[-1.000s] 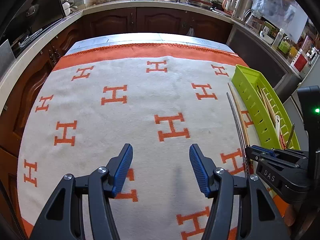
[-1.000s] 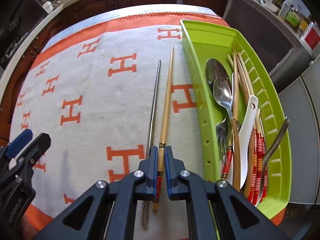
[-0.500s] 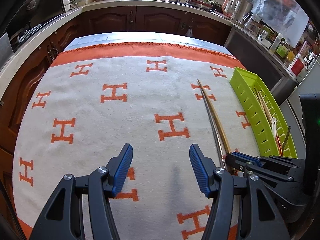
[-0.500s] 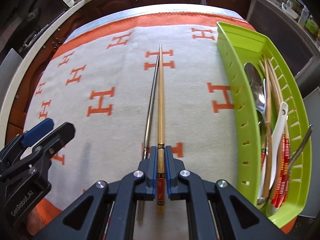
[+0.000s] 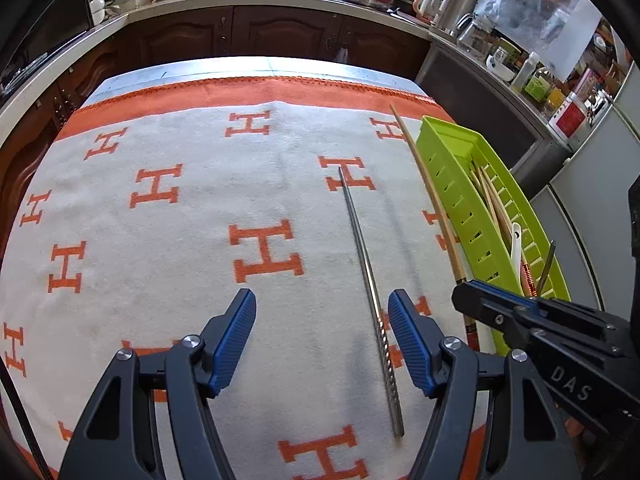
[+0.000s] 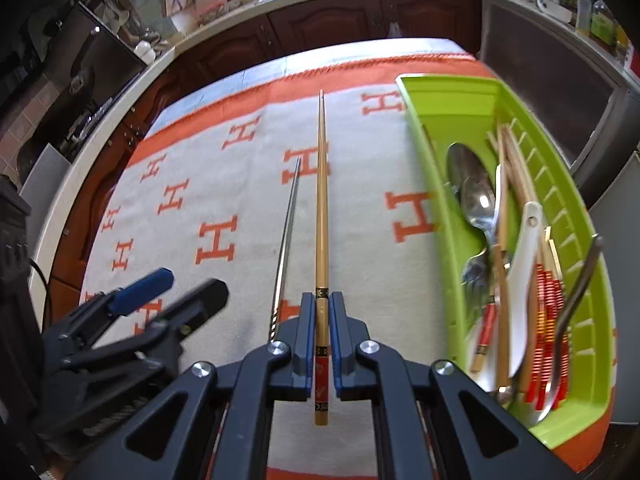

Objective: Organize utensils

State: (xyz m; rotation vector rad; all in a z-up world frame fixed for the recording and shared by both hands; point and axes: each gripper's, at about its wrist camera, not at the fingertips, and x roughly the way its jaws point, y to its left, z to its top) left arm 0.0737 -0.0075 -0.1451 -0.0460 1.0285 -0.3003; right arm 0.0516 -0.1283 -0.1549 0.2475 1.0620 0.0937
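Observation:
My right gripper [image 6: 322, 312] is shut on a wooden chopstick [image 6: 321, 200] near its red decorated end and holds it above the cloth, pointing away; it also shows in the left wrist view [image 5: 430, 196]. A metal chopstick [image 5: 370, 292] lies on the cloth, also in the right wrist view [image 6: 286, 240], just left of the wooden one. My left gripper [image 5: 322, 332] is open and empty above the cloth, its right finger beside the metal chopstick. The green utensil tray [image 6: 432, 152] at the right holds spoons, a fork and several chopsticks.
An orange-and-white blanket [image 5: 160, 240] with H marks covers the table. The green tray [image 5: 444, 168] sits at the table's right edge. Kitchen counters and dark cabinets [image 5: 280, 36] surround the table. My right gripper's body [image 5: 560, 340] sits close at the left gripper's right.
My right gripper has lifted the wooden chopstick off the cloth and swung it toward the tray. The metal chopstick stays on the cloth. The left gripper remains open.

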